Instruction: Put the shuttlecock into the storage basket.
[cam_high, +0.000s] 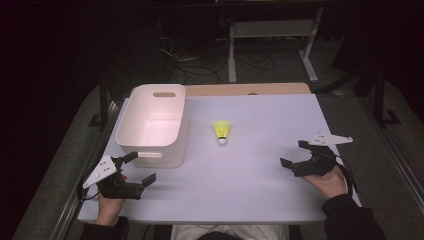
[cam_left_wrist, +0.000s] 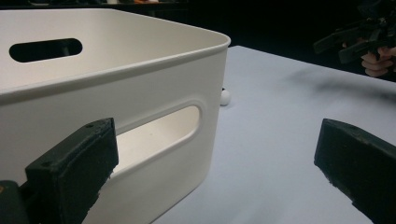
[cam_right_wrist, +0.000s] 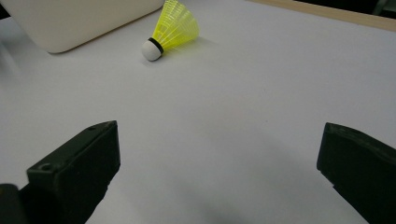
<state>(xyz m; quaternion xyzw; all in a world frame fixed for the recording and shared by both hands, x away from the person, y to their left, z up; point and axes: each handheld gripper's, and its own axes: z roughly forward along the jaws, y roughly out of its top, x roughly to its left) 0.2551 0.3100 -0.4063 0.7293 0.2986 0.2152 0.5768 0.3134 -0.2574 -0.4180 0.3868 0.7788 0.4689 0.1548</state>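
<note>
Hovering wide open and empty: right claw (cam_high: 294, 153) at the worktop's (cam_high: 260, 190) right edge, left claw (cam_high: 139, 167) just beside the bin's (cam_high: 131, 121) near wall. Nothing grasped yet. Shuttlecock (cam_high: 221, 132) lies mid-worktop, right of the bin: yellow ribbed plastic skirt, white rounded cork tip. Bin: smooth white plastic, rounded corners, slot handles, empty.

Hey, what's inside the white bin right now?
The white bin looks empty: the high view shows a bare floor and inner walls. The strip of floor just behind its near wall is hidden. The yellow shuttlecock lies outside, on the table.
</note>
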